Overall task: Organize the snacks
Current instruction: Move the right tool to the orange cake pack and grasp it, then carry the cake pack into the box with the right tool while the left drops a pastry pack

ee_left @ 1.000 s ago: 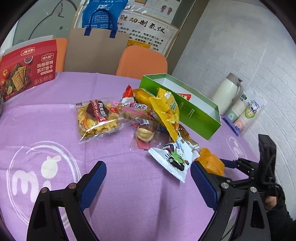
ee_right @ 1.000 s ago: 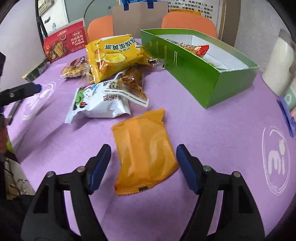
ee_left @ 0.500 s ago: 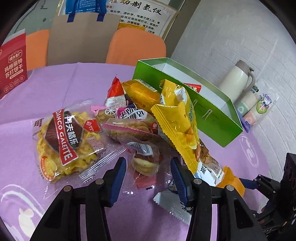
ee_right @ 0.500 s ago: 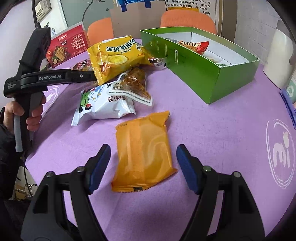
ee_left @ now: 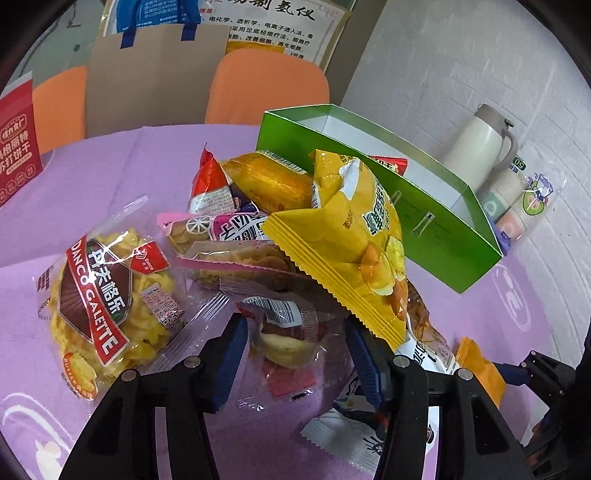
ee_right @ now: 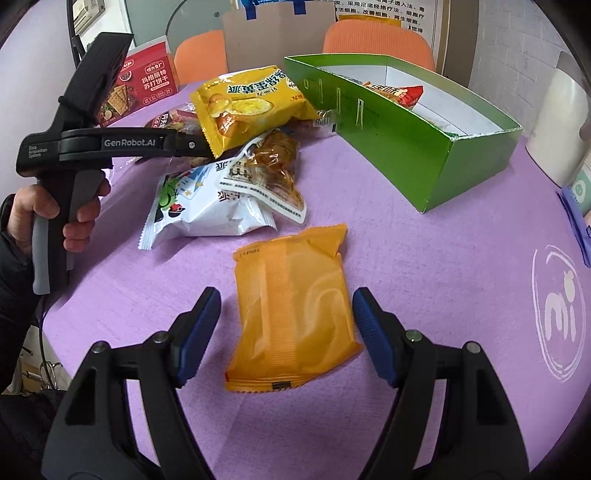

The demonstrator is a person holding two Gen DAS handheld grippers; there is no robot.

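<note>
The left tool [ee_left: 295,349] is open around a small clear plastic snack pack [ee_left: 286,332] in the pile mid-table, and the right tool [ee_right: 286,332] is wide open around a flat orange snack packet [ee_right: 293,317], holding nothing.

office meeting room | orange chairs [ee_left: 271,86] | wall poster [ee_left: 280,26]
</note>
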